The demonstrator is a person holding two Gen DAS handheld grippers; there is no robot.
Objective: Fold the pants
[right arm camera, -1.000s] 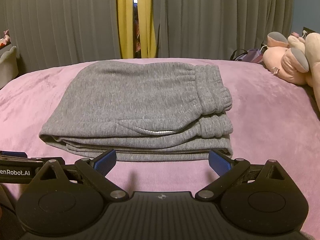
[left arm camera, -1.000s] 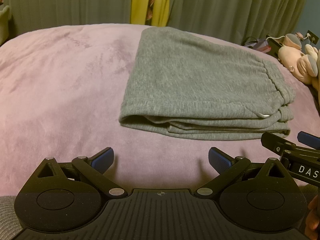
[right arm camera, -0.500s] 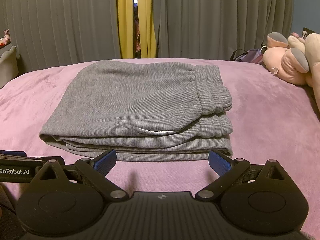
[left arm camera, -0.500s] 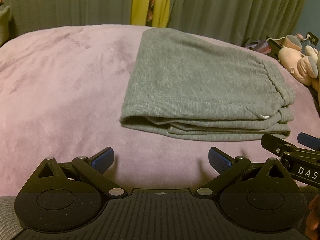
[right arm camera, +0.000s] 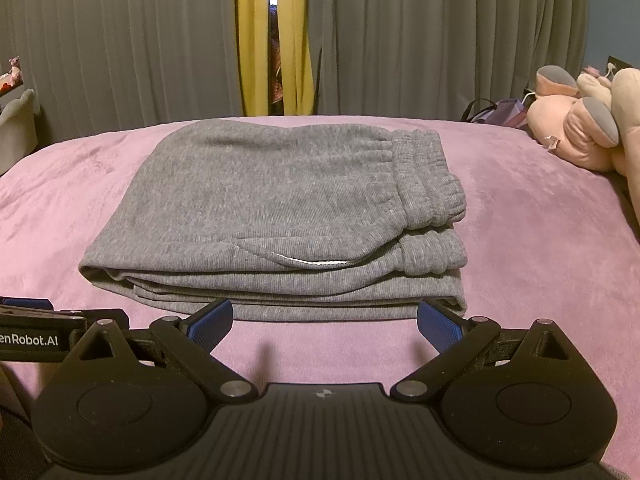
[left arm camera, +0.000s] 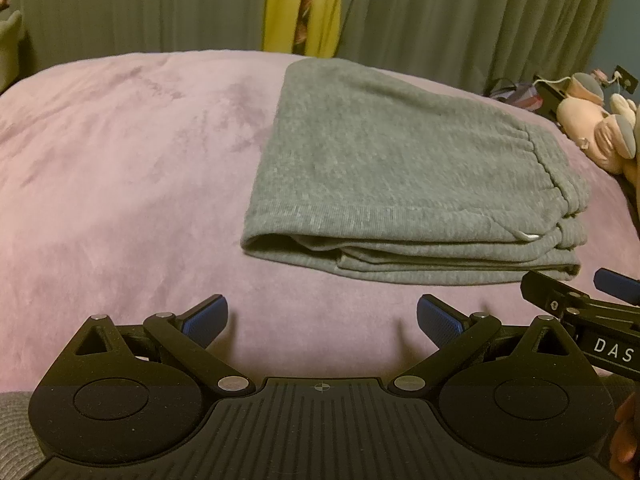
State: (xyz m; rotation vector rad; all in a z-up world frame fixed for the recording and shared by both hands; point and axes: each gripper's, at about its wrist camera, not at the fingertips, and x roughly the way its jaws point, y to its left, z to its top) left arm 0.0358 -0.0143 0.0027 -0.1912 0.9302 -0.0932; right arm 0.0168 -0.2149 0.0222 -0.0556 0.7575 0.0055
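Note:
The grey sweatpants (right arm camera: 280,216) lie folded in a flat stack on the pink bed cover (right arm camera: 540,248), waistband to the right. They also show in the left wrist view (left arm camera: 400,184), right of centre. My right gripper (right arm camera: 324,322) is open and empty just in front of the stack's near edge. My left gripper (left arm camera: 322,318) is open and empty over bare cover, in front and to the left of the stack. The right gripper's tip shows at the right edge of the left wrist view (left arm camera: 584,300).
Pink plush toys (right arm camera: 580,132) lie at the bed's right edge. Grey curtains (right arm camera: 440,40) with a yellow strip (right arm camera: 250,40) hang behind the bed. A wide stretch of pink cover (left arm camera: 120,168) lies left of the pants.

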